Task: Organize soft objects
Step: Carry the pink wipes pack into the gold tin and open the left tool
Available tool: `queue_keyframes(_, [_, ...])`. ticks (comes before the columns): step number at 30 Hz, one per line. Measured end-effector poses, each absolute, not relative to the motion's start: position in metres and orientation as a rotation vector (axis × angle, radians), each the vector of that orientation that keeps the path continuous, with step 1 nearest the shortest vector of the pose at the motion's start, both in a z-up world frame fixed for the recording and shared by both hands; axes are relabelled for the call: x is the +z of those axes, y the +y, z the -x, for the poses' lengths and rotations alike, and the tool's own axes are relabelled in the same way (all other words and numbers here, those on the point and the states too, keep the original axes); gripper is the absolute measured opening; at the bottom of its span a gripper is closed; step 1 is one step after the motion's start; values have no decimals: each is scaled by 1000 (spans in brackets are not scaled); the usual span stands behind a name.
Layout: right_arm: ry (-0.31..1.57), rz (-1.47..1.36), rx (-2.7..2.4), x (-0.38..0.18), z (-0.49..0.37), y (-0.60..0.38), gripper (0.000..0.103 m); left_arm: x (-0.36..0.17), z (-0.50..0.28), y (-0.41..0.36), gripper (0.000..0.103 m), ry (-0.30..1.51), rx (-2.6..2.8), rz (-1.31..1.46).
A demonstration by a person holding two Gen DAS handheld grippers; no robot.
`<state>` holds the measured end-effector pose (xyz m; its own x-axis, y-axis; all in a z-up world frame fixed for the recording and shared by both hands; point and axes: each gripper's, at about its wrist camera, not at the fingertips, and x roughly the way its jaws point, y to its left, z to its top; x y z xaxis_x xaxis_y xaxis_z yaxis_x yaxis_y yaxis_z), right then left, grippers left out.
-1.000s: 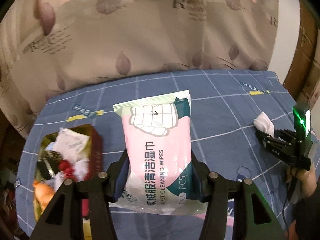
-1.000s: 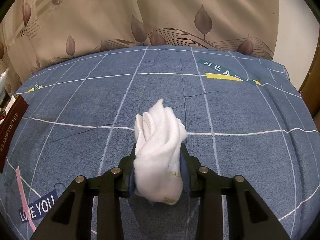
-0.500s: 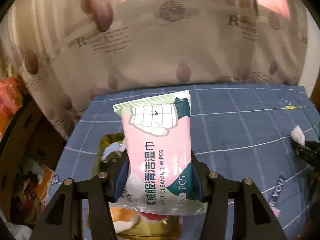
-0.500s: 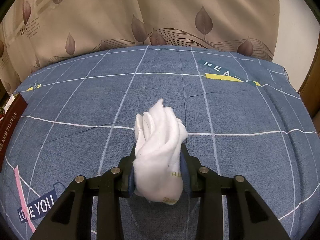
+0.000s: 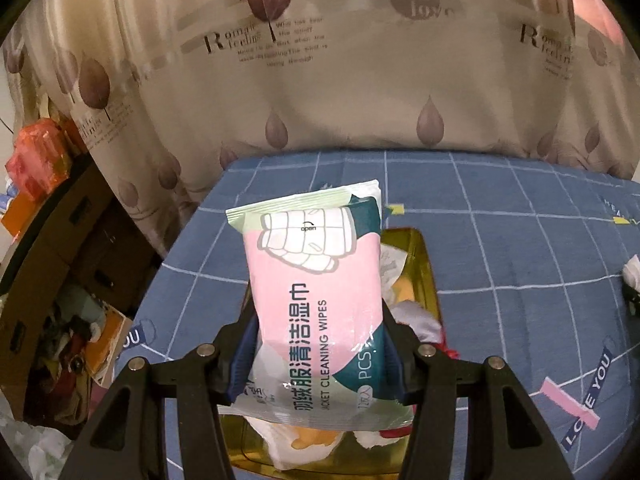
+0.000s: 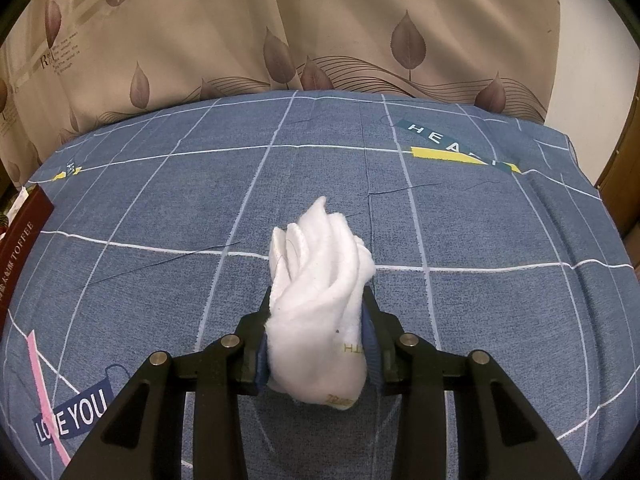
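Over left edge of bed: left gripper clamped on pink wipes pack, pads pressing both long sides, pack hanging above yellow tin full of mixed items, near bed's left edge. Over middle of bed: right gripper closed narrow on bunched white sock, toe end pointing toward far edge and curtain. Red toffee box lid at left edge.

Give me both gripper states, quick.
Left gripper: closed on the wipes pack.
Right gripper: closed on the white sock.
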<state>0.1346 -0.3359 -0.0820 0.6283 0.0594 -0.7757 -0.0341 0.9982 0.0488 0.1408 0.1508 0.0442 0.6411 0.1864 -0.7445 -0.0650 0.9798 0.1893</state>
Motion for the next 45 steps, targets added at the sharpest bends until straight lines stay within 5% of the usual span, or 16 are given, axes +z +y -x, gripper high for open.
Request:
queue_keyframes(22, [890, -29, 52, -82, -135, -335, 36, 14, -168, 152, 65, 958, 140, -184])
queue_keyframes(34, [891, -26, 51, -82, -135, -336, 37, 53, -112, 160, 65, 821, 193, -166])
queue_keyframes(45, [895, 1, 46, -82, -135, -333, 39, 37, -38, 178, 65, 782, 281, -165])
